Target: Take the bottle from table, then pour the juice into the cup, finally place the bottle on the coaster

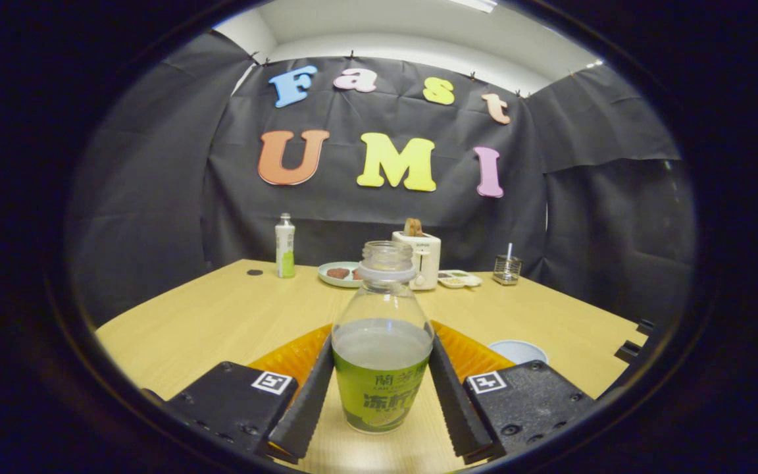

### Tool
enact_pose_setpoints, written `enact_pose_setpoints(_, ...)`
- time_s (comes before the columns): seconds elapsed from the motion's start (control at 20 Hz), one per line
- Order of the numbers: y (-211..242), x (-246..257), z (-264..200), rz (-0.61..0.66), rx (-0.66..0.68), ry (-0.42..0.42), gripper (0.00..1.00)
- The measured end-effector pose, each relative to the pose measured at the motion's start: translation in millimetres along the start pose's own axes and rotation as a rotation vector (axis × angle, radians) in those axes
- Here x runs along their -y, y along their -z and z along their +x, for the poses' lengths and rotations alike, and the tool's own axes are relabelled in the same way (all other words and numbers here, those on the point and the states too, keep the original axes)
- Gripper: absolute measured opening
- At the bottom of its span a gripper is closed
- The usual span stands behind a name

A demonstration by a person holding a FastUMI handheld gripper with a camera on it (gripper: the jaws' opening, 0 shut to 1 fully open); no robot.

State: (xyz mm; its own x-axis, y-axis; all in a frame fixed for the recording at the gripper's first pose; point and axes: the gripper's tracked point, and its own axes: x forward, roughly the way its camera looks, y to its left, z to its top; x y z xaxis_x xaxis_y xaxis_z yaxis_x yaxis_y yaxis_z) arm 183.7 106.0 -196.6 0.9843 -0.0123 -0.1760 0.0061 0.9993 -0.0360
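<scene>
You are at the taking step, your tool [382, 388] closed on both sides of the uncapped bottle [382, 355] standing upright on the desk [221, 316], so next lift it straight and carry it to the cup [518, 351] at right.

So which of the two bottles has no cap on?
The bottle between the gripper fingers: its neck is open, and both fingers press its sides. The far bottle, standing by the plate at the table's back, wears a white cap.
</scene>
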Motion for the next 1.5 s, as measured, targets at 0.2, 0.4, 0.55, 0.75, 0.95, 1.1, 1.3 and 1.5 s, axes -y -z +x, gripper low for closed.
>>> enact_pose_setpoints(0.2, -19, -6, -18, 0.042, 0.018, -0.035, 0.82)
enact_pose_setpoints(0.4, -38, -12, -34, 0.148, 0.036, -0.087, 0.81)
enact_pose_setpoints(0.55, -44, -13, -39, 0.234, 0.012, -0.126, 0.8)
enact_pose_setpoints(0.75, -59, -13, -47, 0.376, 0.014, -0.183, 0.8)
enact_pose_setpoints(0.95, -68, -6, -47, 0.554, 0.007, -0.231, 0.8)
enact_pose_setpoints(1.1, -67, -1, -45, 0.725, -0.025, -0.264, 0.8)
enact_pose_setpoints(1.3, -65, 7, -44, 0.923, -0.069, -0.314, 0.79)
enact_pose_setpoints(1.5, -63, 14, -46, 1.063, -0.11, -0.347, 0.79)
